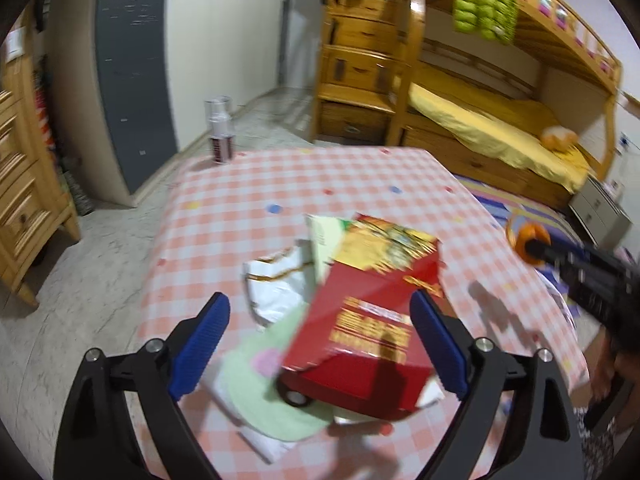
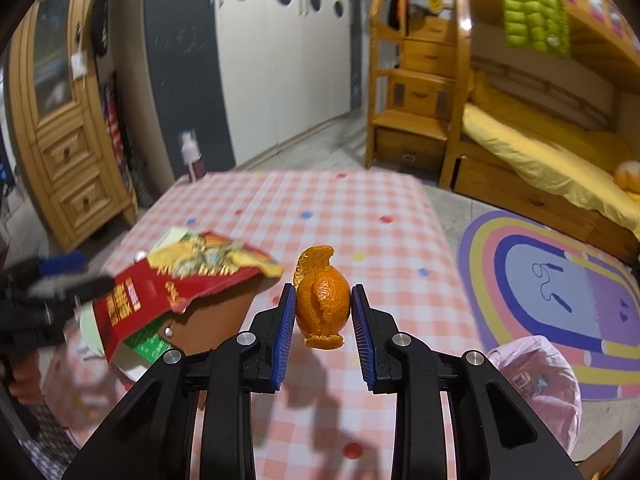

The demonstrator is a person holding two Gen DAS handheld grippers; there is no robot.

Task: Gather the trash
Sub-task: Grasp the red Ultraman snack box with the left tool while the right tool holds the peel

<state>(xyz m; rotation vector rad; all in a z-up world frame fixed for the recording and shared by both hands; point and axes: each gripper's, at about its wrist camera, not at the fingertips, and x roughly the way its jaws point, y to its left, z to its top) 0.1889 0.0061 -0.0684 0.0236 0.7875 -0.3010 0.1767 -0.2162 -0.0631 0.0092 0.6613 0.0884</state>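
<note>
Pinching an orange peel (image 2: 322, 304) between its blue pads, the right claw (image 2: 323, 312) holds it clear above the checked worktop (image 2: 360, 216), centre of the right wrist view. Peel stands upright, long axis running bottom to top of frame, torn flap curling at its top. Key relation for the coming move: pink bin bag (image 2: 536, 384) sits lower right in that same view, just off the worktop edge, to the right of and below the claw. So judged next move is a swing right and down, then release over the bag's mouth. Right claw is clearly the nearer one to it.

Left claw (image 1: 320, 344) is spread wide, pads not pressing on anything. Red carton (image 1: 360, 320) lies between and just ahead of its fingers, torn flap end toward upper centre of the left wrist frame, long axis roughly along the claw's pointing line. White wrapper (image 1: 276, 284) and green paper (image 1: 264, 396) lie under and left of the carton. Frames blurred; contact cannot be told.
</note>
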